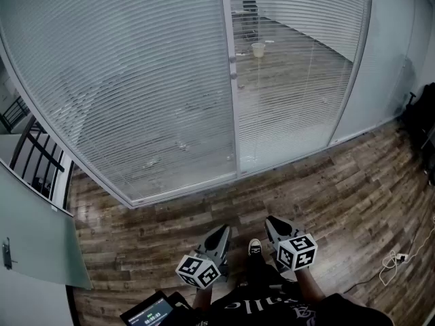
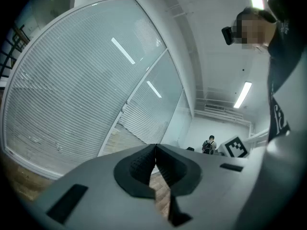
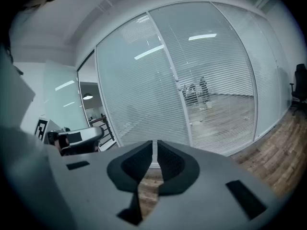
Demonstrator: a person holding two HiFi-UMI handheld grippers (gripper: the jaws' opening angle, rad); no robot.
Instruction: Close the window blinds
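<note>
Currently holding the left gripper (image 1: 222,231) and the right gripper (image 1: 272,221) side by side at the bottom centre of the head view, above the wooden floor (image 1: 340,182). Pressing both pairs of jaws together, gripping nothing between them. Facing the window blinds (image 1: 136,80) filling the upper half of the frame, well apart from both grippers. Looking at near-opaque slats on the left panel, and seeing through the slats at the upper right, past the white frame post (image 1: 228,80).
</note>
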